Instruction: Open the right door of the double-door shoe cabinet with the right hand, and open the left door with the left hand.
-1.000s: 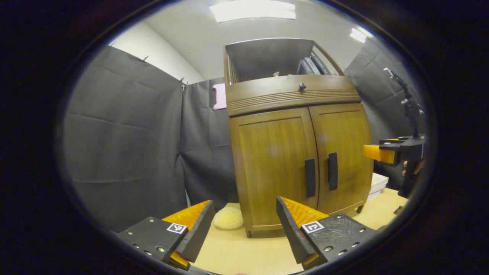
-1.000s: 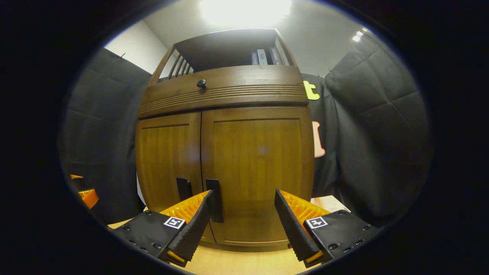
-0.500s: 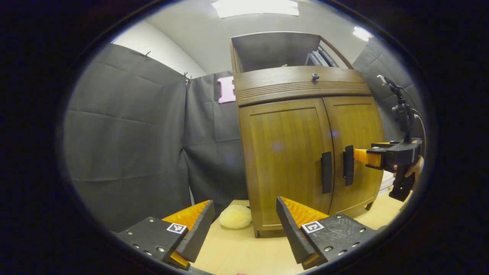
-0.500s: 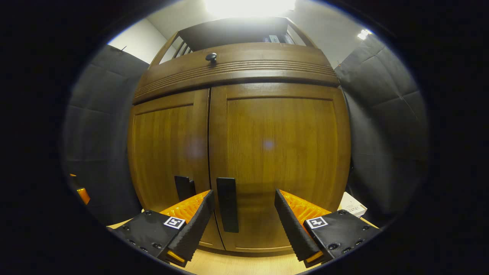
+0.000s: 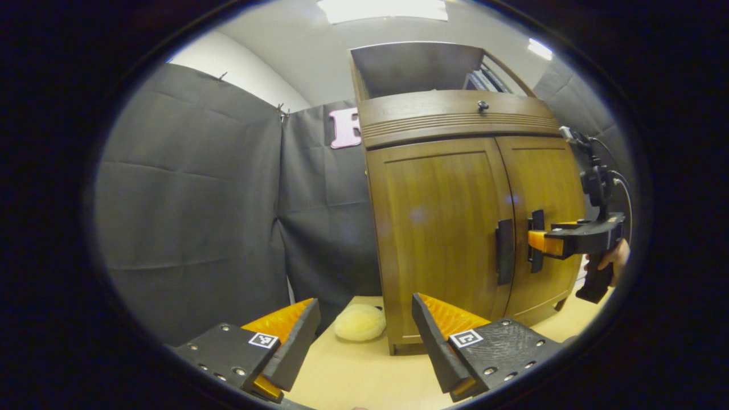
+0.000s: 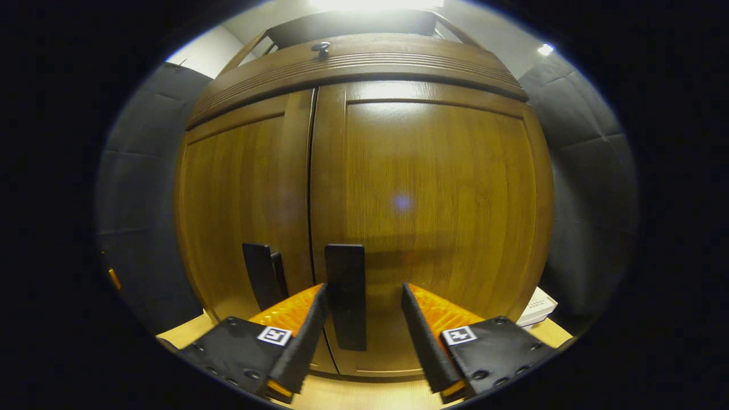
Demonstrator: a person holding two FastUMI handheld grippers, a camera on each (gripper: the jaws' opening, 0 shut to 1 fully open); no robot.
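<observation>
The tall brown wooden shoe cabinet [image 5: 455, 228] stands on the pale wooden tabletop [image 5: 353, 370], with both of its panelled doors closed flush and a thin dark seam running between them. In the right gripper view, the right gripper [image 6: 363, 319] sits close in front of the cabinet's right door [image 6: 433, 216], its fingers spread wide with the black rectangular handle of that door [image 6: 345, 296] standing between them; the handle lies just beside the inner face of the nearer finger, though whether they touch cannot be told, and the other finger stands clearly apart from it. The matching black handle of the left door [image 6: 259, 276] is seen just across the seam, on the left door [image 6: 239, 210]. In the left gripper view, the right gripper [image 5: 538, 242] appears farther off at the cabinet's front, held by a hand [image 5: 612, 259] at its dark grip, with its tip reaching the right-hand handle. The left gripper [image 5: 364, 333] hangs well back from the cabinet, above the tabletop, its fingers also spread wide and gripping nothing (the left door's handle is well beyond their reach). A small, pale yellow, fluffy round object [image 5: 359, 322] lies on the tabletop beside the cabinet's lower left corner. Above the doors runs a grooved wooden drawer front with a small dark round knob [image 5: 483, 105], and over that is an open shelf holding a few upright books [image 5: 484, 80].
</observation>
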